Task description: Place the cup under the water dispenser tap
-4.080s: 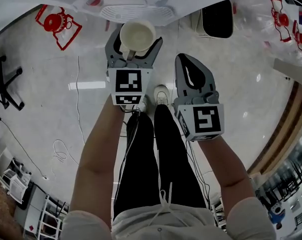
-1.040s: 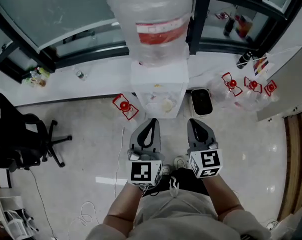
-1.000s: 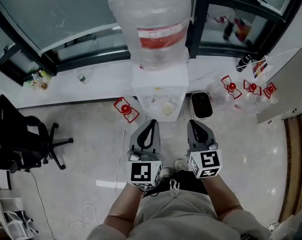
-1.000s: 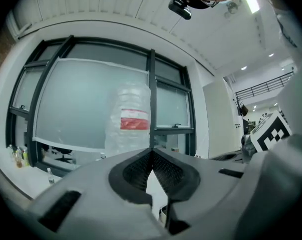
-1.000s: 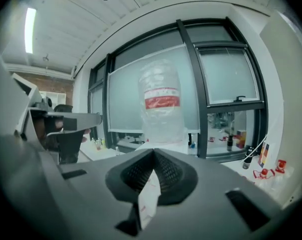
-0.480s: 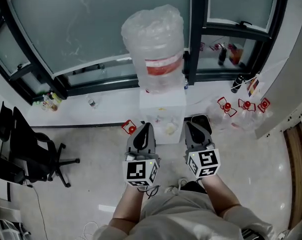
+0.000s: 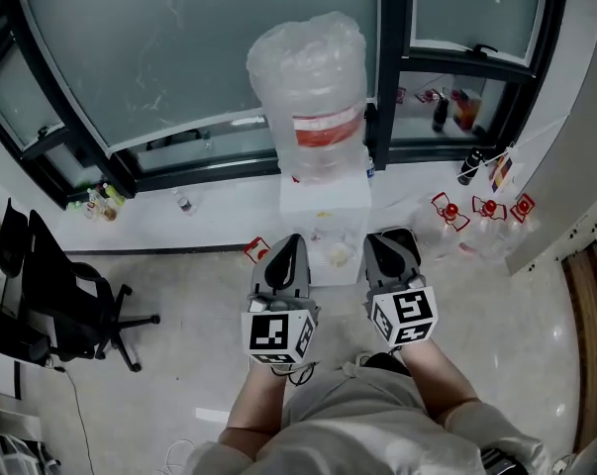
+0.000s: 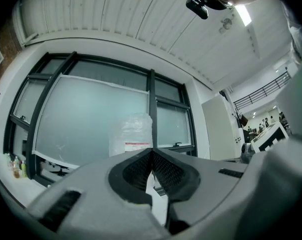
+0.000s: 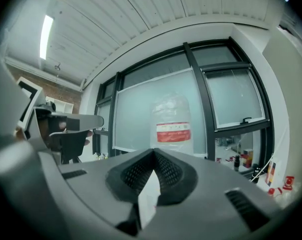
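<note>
Where floor (image 7: pixel 179 285) shines pale | water dispenser (image 7: pixel 323 206) before frosted windows (image 7: pixel 179 57) | chair (image 7: pixel 60 305) left

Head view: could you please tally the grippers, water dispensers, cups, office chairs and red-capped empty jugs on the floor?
grippers: 2
water dispenser: 1
cup: 1
office chair: 1
red-capped empty jugs: 4
Total: 9

Left gripper (image 7: pixel 289 242), right gripper (image 7: pixel 384 239): closed, empty.
</note>
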